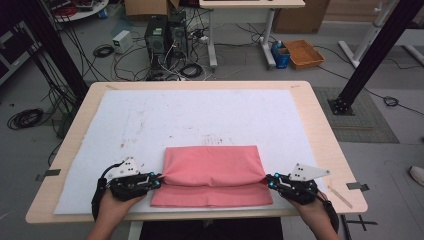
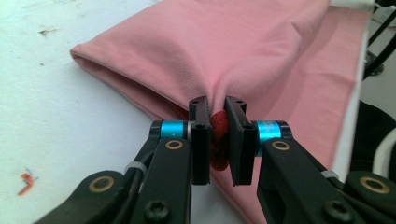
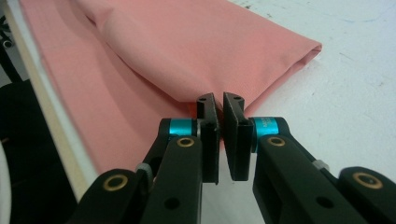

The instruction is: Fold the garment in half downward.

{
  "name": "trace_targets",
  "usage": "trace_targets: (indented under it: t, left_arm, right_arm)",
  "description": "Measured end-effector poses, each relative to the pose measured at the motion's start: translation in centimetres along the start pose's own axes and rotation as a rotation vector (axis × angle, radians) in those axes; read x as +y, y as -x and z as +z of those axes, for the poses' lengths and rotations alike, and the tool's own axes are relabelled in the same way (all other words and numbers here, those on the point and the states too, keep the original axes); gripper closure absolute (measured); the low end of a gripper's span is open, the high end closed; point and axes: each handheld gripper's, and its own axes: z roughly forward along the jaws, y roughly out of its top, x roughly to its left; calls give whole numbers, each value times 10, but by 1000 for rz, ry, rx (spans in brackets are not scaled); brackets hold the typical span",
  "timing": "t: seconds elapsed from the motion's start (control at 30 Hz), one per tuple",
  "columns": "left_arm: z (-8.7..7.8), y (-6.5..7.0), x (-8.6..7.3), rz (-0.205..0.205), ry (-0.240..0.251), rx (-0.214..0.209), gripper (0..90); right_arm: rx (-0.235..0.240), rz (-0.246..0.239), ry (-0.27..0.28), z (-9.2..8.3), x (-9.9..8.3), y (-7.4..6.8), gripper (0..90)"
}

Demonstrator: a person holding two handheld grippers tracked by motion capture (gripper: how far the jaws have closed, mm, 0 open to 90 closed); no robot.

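Nearest the person, each hand holds a gripper at one end of a folded pink cloth (image 1: 212,175). The left gripper (image 1: 156,182) is clenched on the cloth's left side edge: in the left gripper view a bunched wad of fabric sits pinched between the two black pads (image 2: 201,135), darker red where it is squeezed. The right gripper (image 1: 270,182) is likewise clamped on the right side edge, and in the right gripper view its jaws stand almost together with a thin fold of cloth (image 3: 187,56) caught at their tips.

Ahead of each gripper the cloth spreads away in two layers. The upper layer is a rounded fold that rises slightly from the pinch point; the lower layer lies flat and reaches back toward the person, past the jaws, to the near edge of the white mat (image 1: 130,125) that covers the table (image 1: 320,130).

The cloth looks light, thin and limp. It puckers around each grip and would likely sag in the middle if lifted, so holding it at both side edges, as now, and keeping it taut between the grippers seems the sound way to carry or fold it. It should not slip much, since the woven surface looks matte.

Its long axis runs from one gripper straight across to the other, parallel to the table's near edge. The folded, closed edge faces away from the grippers, toward the far side of the mat.
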Motion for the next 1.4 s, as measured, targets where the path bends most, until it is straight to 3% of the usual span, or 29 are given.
trace_targets:
  t: [0.27, 0.53, 1.0, 1.13, 1.17, 1.2, 1.23, 1.27, 1.33, 1.4]
  left_arm:
    - [-15, 14, -11, 16, 22, -48, 807]
    - [-17, 18, -21, 22, 5, -68, 807]
    - [-20, 25, -27, 32, -20, -80, 806]
    - [-19, 26, -26, 20, -8, -62, 702]
    - [-19, 27, -25, 17, 2, -46, 538]
    - [-19, 27, -24, 22, 7, -29, 538]
    - [-20, 27, -24, 34, 14, -14, 447]
    - [-20, 27, -24, 35, 21, -4, 447]
    - [-21, 25, -23, 17, 35, 5, 398]
    - [-23, 24, -22, 9, 47, 10, 366]
  right_arm:
    - [16, -27, 1, -15, -8, -17, 857]
    - [23, -48, 1, -26, -14, -29, 856]
    - [30, -60, -16, -29, -20, -35, 856]
    - [43, -42, -25, -27, -23, -36, 812]
    - [44, -29, -24, -28, -23, -35, 701]
    - [44, -29, -24, -28, -23, -35, 701]
    - [40, -3, -16, -29, -23, -33, 597]
    - [40, -3, -16, -29, -23, -33, 597]
    - [21, 2, -7, -31, -21, -31, 506]
    - [18, 10, 9, -34, -18, -29, 494]
